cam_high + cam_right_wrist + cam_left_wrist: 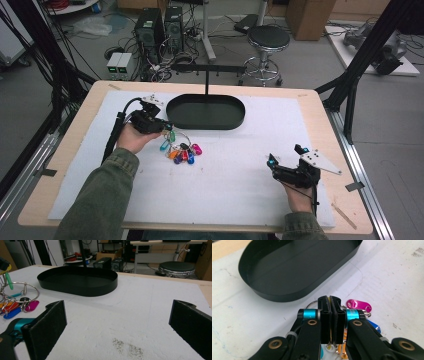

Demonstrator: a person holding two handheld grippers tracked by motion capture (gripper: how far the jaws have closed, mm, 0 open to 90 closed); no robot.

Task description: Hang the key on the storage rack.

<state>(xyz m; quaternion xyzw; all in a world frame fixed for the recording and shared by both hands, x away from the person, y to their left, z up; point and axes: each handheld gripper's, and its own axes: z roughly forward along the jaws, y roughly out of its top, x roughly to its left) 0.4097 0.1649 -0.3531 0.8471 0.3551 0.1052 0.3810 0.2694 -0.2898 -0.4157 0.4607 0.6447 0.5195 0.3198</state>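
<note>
A metal key ring (181,136) with several coloured tags (181,153) lies on the white mat just in front of a black oval tray (205,116). My left gripper (167,129) is shut on the ring at its left side, and a green tag hangs by it. In the left gripper view the jaws (329,300) are pressed together over the ring (312,303), with a magenta tag (359,305) beyond them. The empty tray (262,290) is just ahead. My right gripper (285,156) rests at the near right, open and holding nothing (117,315). From there I see the ring (25,291) and tray (77,285).
A black T-shaped stand (206,75) rises behind the tray at the table's far edge. The white mat (235,185) covers most of the wooden table (345,215). Past the table, computer towers (160,27) and a stool (268,39) stand on the floor.
</note>
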